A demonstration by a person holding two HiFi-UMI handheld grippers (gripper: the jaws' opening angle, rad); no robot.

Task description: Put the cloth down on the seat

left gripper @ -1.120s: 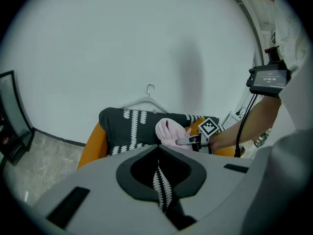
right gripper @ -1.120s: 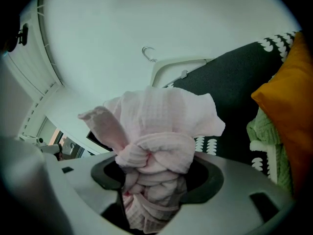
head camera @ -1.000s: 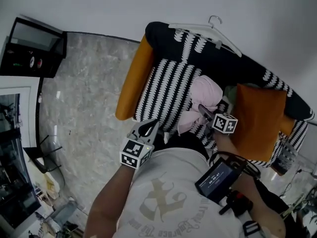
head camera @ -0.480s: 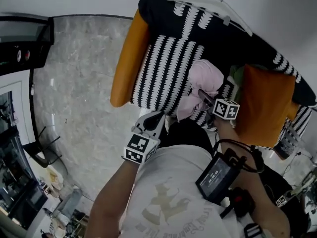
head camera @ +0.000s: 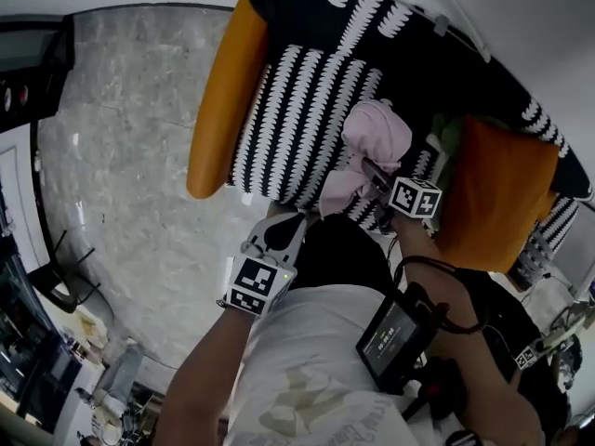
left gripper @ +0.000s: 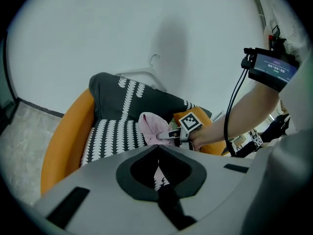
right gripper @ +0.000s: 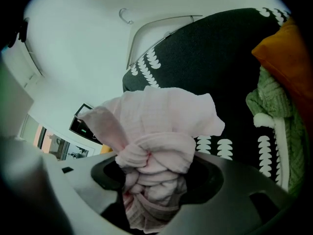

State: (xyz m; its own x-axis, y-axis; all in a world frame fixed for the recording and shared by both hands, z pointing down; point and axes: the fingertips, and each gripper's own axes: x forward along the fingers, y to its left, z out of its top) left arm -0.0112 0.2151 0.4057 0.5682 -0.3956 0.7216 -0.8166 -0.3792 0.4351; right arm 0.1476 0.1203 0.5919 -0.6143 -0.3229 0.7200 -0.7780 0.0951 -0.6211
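1 pink cloth (right gripper: pixel 161 126) bunches between the right tongs (head camera: pixel 374 171) (left tongs (left gripper: pixel 157 150) closed).

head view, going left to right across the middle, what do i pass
marble floor -> orange armrest -> patterned seat -> pink cloth -> orange cushion
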